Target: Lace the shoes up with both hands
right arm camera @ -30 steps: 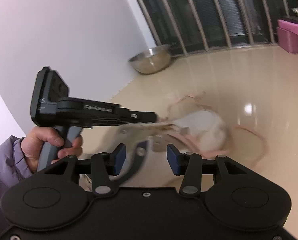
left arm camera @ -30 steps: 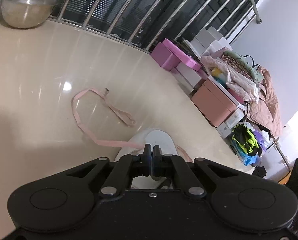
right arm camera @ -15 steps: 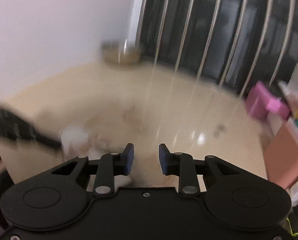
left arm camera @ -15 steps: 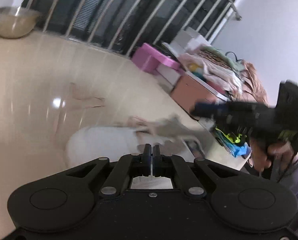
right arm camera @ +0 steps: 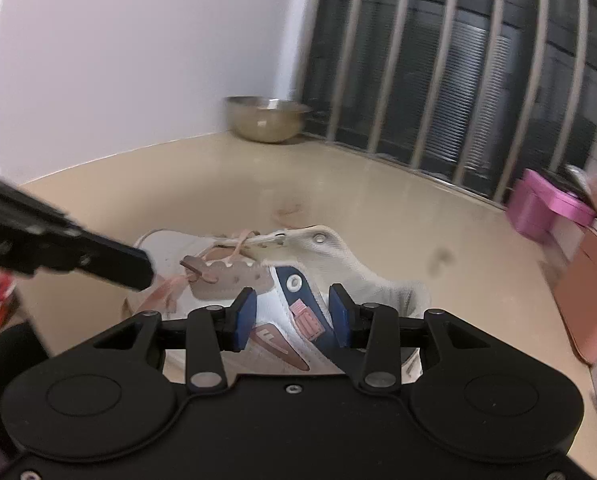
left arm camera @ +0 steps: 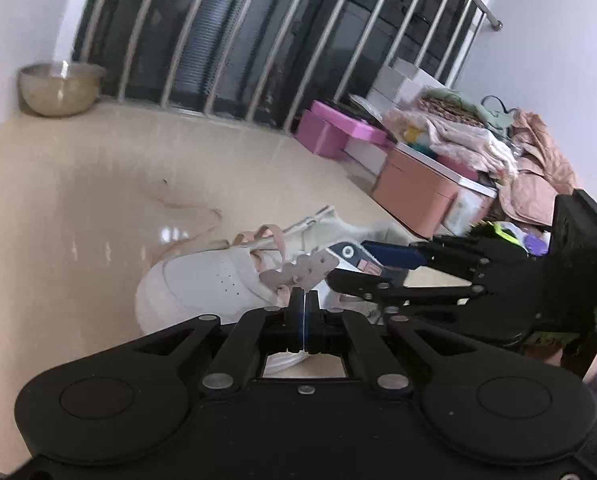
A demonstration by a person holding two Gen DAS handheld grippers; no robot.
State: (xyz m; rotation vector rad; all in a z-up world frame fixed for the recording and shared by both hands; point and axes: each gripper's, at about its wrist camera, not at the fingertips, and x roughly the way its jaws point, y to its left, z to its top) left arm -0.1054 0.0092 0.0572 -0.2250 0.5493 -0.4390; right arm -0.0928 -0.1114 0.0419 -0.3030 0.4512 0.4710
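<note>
Two grippers: both work at one white shoe (left arm camera: 214, 280) on the floor (left arm camera: 78, 200).
Left gripper (left arm camera: 303, 312): its blue pads are pressed flat together, nothing visibly between them; it sits just in front of the shoe's toe side. From the right wrist view only its dark tip (right arm camera: 110, 264) shows, close beside the shoe's eyelet flap.
Right gripper (right arm camera: 292, 316): its blue pads stand spread apart, hovering over the shoe's collar with the tongue label between them, touching nothing that can be seen. From the left wrist view it reaches in over the shoe's heel end (left arm camera: 362, 268).
Shoe: lies on the floor between the two grippers, toe pointing toward the bowl (right arm camera: 266, 118).
Lace (left arm camera: 266, 240): pink, looped loosely over the shoe's upper eyelets, with a slack tail (left arm camera: 186, 208) trailing on the floor beyond the toe.
Bowl: metal, against the wall, well beyond the shoe.
Boxes (left arm camera: 338, 132): pink ones and a pile of clothes (left arm camera: 478, 140), well off to the shoe's heel side.
</note>
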